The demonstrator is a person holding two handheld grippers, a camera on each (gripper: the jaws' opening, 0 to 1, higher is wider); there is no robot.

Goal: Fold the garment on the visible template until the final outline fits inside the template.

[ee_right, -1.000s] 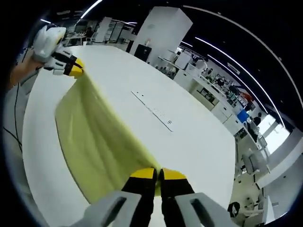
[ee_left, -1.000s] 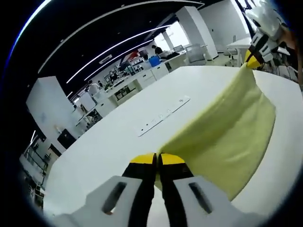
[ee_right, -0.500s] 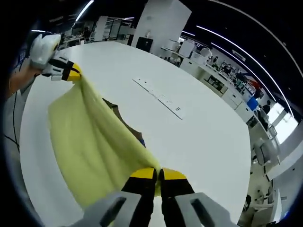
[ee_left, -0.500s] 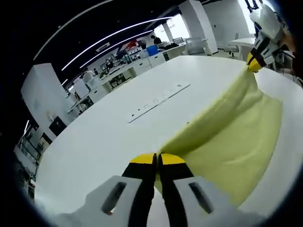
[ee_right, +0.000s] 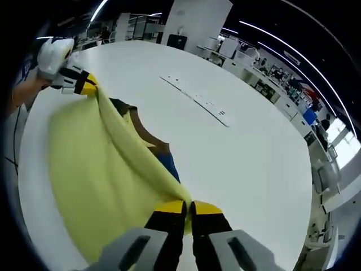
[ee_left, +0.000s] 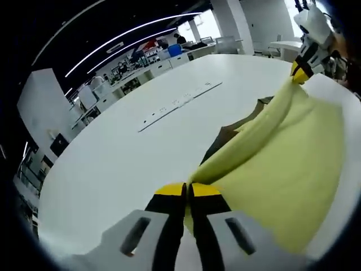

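A pale yellow garment (ee_left: 282, 164) hangs stretched between my two grippers above the white table (ee_left: 124, 164). My left gripper (ee_left: 188, 191) is shut on one corner of it, and the same gripper (ee_right: 90, 83) comes into the right gripper view at upper left. My right gripper (ee_right: 188, 208) is shut on the opposite corner of the garment (ee_right: 101, 186), and that gripper (ee_left: 300, 71) appears at the far right of the left gripper view. Under the lifted cloth a brown template (ee_right: 144, 132) with a blue patch (ee_right: 168, 165) lies on the table; its brown edge (ee_left: 228, 132) peeks out beside the cloth.
A flush strip of sockets (ee_right: 197, 101) runs across the table (ee_right: 248, 169) beyond the garment; the same strip (ee_left: 177, 104) lies left of the cloth. A person's hand (ee_right: 25, 93) holds the left gripper. Desks, chairs and people stand far behind the table.
Both grippers have lifted and pulled the garment toward me, uncovering the brown and blue template beneath. The cloth now spreads wider below the stretched edge.
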